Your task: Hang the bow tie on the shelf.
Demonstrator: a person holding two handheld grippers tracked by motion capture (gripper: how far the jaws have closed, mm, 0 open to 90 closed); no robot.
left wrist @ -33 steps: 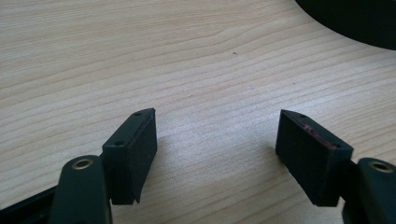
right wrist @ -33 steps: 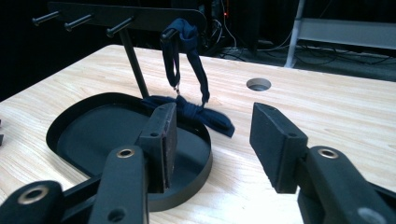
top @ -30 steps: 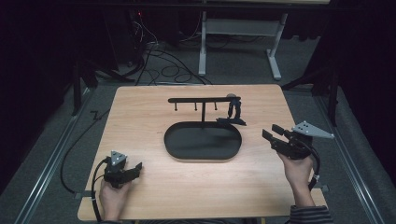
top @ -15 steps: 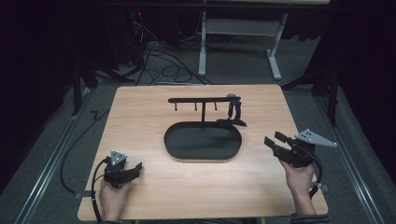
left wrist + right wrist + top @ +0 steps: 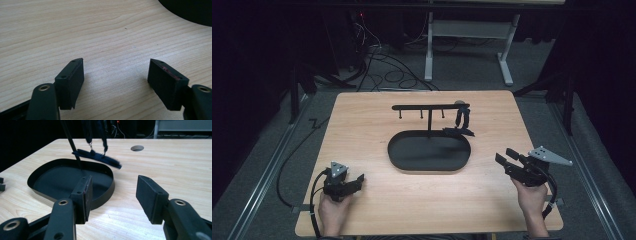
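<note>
A black oval tray [image 5: 398,159] lies at the middle of the wooden table, with a thin T-shaped rack [image 5: 430,107] rising from its far side. A dark strap-like item [image 5: 461,120] hangs from the rack's right end, its lower part draped past the tray's rim [image 5: 100,157]. My left gripper [image 5: 357,181] rests open near the table's front left corner, with bare wood between its jaws [image 5: 115,72]. My right gripper [image 5: 504,157] is held open at the front right, pointing toward the tray [image 5: 105,192], nothing between its jaws.
The table's front edge [image 5: 427,232] lies just below both hands. A round hole [image 5: 137,148] is cut in the tabletop beyond the tray. Cables [image 5: 382,60] and a white desk frame [image 5: 467,50] stand on the floor behind the table.
My right gripper has drawn back toward the front right edge of the table and lower. The left gripper has stayed put.
</note>
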